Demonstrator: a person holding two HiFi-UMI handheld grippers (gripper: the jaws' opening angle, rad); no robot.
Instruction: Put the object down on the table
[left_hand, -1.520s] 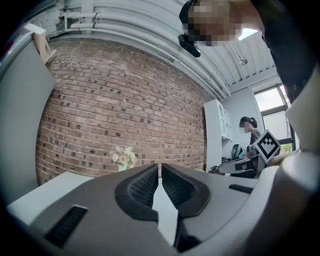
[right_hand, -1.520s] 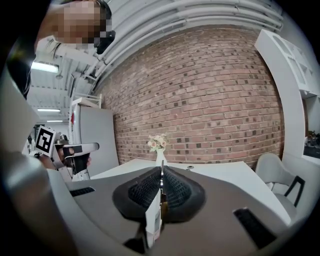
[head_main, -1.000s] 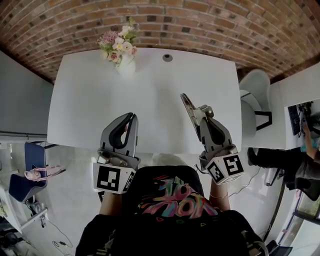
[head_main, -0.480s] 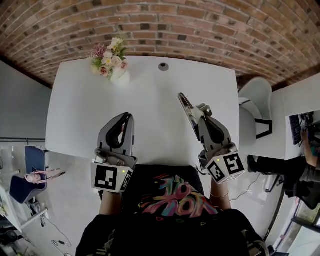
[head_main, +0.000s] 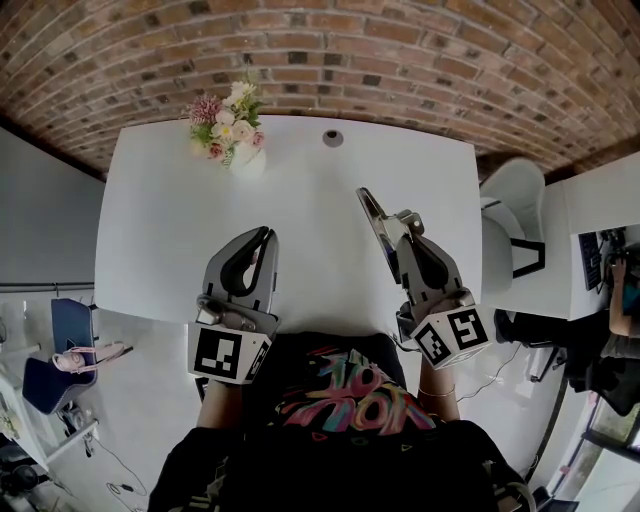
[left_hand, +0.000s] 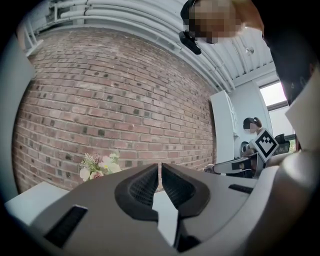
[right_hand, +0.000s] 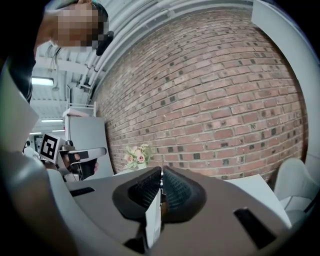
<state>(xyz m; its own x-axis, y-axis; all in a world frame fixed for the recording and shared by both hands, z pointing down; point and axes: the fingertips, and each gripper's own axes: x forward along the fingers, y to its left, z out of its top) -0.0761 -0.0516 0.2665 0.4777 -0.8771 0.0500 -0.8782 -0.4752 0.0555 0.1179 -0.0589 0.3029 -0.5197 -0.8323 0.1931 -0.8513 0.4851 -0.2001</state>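
A white table (head_main: 300, 180) lies in front of me. My right gripper (head_main: 366, 198) is over its near right part, turned on its side, jaws shut on a thin flat silvery object (head_main: 374, 218) that runs along them. In the right gripper view the gripper (right_hand: 161, 172) shows that object edge-on as a pale strip (right_hand: 153, 217) between the pads. My left gripper (head_main: 263, 233) is over the near left part of the table, shut and holding nothing. Its pads almost touch in the left gripper view (left_hand: 160, 167).
A white vase of flowers (head_main: 243, 150) stands at the table's far left, against the brick wall. A round cable hole (head_main: 333, 138) sits at the far middle. A white chair (head_main: 510, 215) stands off the right edge. The flowers (left_hand: 97, 167) (right_hand: 137, 155) show ahead of both grippers.
The head view has shifted a little. Both grippers keep nearly the same pose over the table's near edge, still shut.
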